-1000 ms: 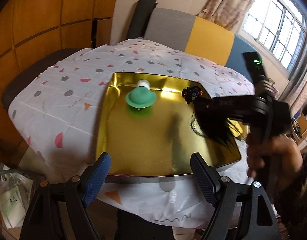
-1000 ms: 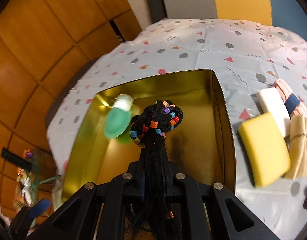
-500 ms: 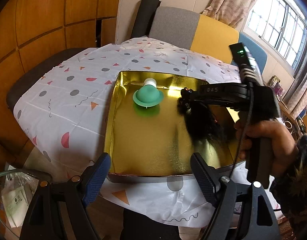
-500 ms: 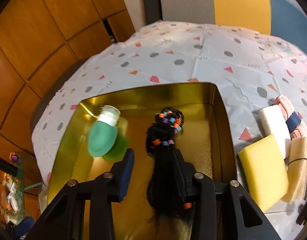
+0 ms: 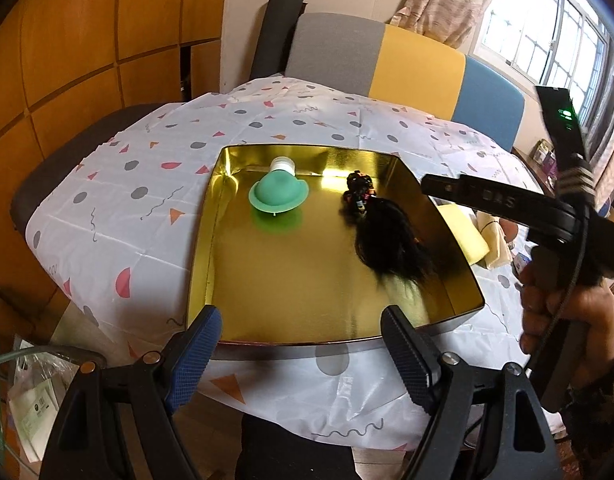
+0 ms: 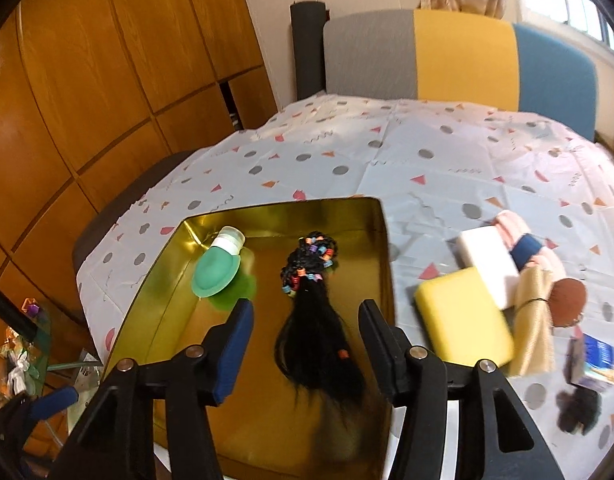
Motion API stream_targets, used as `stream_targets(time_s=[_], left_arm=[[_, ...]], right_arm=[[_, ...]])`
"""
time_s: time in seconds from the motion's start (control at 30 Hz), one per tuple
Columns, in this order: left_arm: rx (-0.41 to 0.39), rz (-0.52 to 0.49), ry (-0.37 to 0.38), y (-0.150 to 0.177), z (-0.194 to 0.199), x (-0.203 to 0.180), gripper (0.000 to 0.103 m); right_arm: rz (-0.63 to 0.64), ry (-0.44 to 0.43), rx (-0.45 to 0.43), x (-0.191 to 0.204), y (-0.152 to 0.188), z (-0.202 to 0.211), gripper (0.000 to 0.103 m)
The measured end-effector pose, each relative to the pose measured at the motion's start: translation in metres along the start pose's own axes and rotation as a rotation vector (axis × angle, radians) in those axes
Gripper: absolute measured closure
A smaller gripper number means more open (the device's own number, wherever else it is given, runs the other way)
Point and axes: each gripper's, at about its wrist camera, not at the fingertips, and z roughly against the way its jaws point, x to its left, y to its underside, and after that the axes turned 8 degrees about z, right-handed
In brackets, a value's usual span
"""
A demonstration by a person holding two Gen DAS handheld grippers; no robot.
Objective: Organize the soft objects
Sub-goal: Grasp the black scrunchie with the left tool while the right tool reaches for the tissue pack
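Daylight enters from the window (image 5: 563, 36) at upper right, overexposed there; scene bright overall; gold tray (image 5: 211, 216) interior throws glare along its far wall and mirrors the green bottle (image 5: 278, 197); strong fisheye bending and dark vignette at corners in both views; right wrist view motion-blurred, yellow sponge (image 6: 463, 316) smeared; left wrist view sharper.

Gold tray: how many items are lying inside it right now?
2. A green squeeze bottle with a white cap lies near the far left corner; a black hairpiece with coloured beads lies right of it. The gold tray hides nothing obvious.
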Motion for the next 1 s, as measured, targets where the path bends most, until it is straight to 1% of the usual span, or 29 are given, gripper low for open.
stream_targets(time_s=[0.1,0.3,0.7,0.87,1.0], left_arm=[[-0.003,-0.016,0.000,0.001,0.001,-0.005,0.020],[-0.006,-0.047,0.006,0.003,0.003,-0.017,0.020],[0.012,-0.125,0.041,0.012,0.004,-0.049,0.020],[0.025,-0.159,0.079,0.012,0.003,-0.065,0.021],[0.048,-0.178,0.125,0.010,0.001,-0.085,0.021]], right_arm=[[0.015,0.030,-0.034,-0.007,0.009,0.020,0.038],[0.010,0.082,-0.046,-0.032,0.031,0.045,0.037],[-0.079,0.186,-0.031,-0.097,0.077,0.079,0.036],[-0.147,0.249,-0.034,-0.138,0.092,0.100,0.036],[-0.219,0.327,-0.048,-0.180,0.101,0.124,0.034]])
